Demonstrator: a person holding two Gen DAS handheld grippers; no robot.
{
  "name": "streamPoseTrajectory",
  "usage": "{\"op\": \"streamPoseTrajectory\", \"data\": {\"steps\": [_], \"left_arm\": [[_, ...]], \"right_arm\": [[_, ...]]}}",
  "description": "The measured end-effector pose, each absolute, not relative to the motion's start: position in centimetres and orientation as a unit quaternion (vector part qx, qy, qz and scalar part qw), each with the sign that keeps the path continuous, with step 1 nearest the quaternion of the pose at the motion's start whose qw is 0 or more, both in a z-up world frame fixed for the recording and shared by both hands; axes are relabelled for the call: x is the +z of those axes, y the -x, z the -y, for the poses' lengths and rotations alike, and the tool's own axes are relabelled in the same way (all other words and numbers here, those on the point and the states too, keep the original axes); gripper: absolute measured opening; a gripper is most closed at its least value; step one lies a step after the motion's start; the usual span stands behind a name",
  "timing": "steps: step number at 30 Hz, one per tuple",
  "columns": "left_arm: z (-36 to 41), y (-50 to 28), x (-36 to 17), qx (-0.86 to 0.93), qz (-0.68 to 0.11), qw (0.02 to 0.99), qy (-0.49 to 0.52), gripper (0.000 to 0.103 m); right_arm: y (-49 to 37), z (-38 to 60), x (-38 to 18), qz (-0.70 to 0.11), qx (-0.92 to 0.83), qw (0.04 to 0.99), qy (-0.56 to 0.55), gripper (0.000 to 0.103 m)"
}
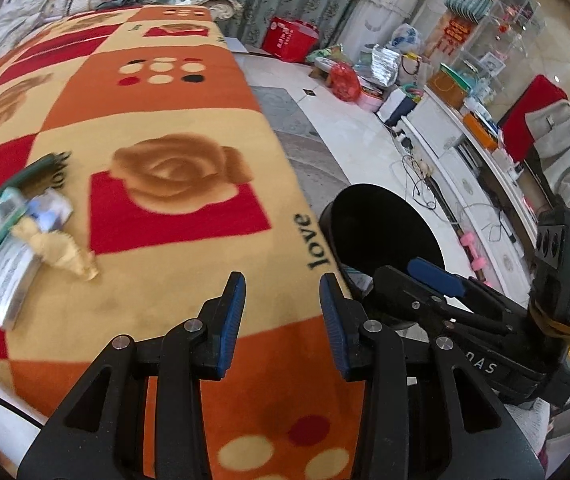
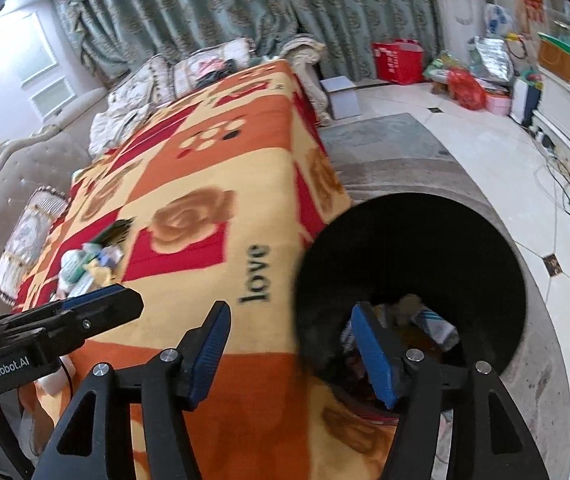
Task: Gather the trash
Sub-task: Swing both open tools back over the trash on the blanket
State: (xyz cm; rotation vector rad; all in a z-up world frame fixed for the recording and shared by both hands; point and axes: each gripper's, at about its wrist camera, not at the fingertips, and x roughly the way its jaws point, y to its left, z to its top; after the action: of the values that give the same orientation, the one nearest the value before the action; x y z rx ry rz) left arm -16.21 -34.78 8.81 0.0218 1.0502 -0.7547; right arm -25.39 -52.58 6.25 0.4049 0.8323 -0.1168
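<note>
Just ahead of the right gripper [image 2: 289, 344], whose jaws are spread wide and empty, the black bin [image 2: 413, 264] is seen beside the blanket [image 2: 205, 152], with scraps already inside. The left gripper [image 1: 281, 320] is likewise held open and empty. Another pickup appears due: the trash pile [image 1: 17, 228], ahead and left of it, must be reached and pinched.

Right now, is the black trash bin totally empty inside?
No, the right wrist view looks down into the black trash bin and shows crumpled wrappers lying at its bottom.
</note>
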Motion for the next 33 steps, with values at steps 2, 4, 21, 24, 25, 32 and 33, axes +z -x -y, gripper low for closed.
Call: {"op": "streamPoseTrajectory", "data": {"steps": [2,4,21,24,25,32,33], "left_arm": [[33.5,16.4,9.0,-0.345,-0.491,0.800,-0.004,0.037],[32.0,16.4,9.3,-0.343,-0.494,0.799,0.003,0.037],[25.6,20.2,15.4,-0.381,-0.472,0.793,0.051,0.036],[24.4,19.4,15.9,-0.386,-0.478,0.785,0.073,0.036],[24.2,19.2,16.3,-0.393,-0.477,0.782,0.080,0.036],[22.6,16.8,23.5,-0.519,-0.438,0.714,0.169,0.037],[22.6,16.5,24.4,-0.537,-0.434,0.701,0.180,0.038]], "right_arm": [[24.9,51.5,6.4,-0.404,-0.045,0.894,-0.190,0.062],[24.3,50.3,6.4,-0.407,-0.034,0.894,-0.186,0.063],[21.9,43.9,7.5,-0.416,0.018,0.897,-0.150,0.065],[21.9,43.5,7.7,-0.417,0.022,0.897,-0.142,0.065],[21.9,43.3,7.7,-0.417,0.023,0.898,-0.140,0.065],[21.8,42.5,8.0,-0.417,0.034,0.897,-0.140,0.066],[21.9,42.3,8.0,-0.417,0.037,0.897,-0.140,0.066]]}}
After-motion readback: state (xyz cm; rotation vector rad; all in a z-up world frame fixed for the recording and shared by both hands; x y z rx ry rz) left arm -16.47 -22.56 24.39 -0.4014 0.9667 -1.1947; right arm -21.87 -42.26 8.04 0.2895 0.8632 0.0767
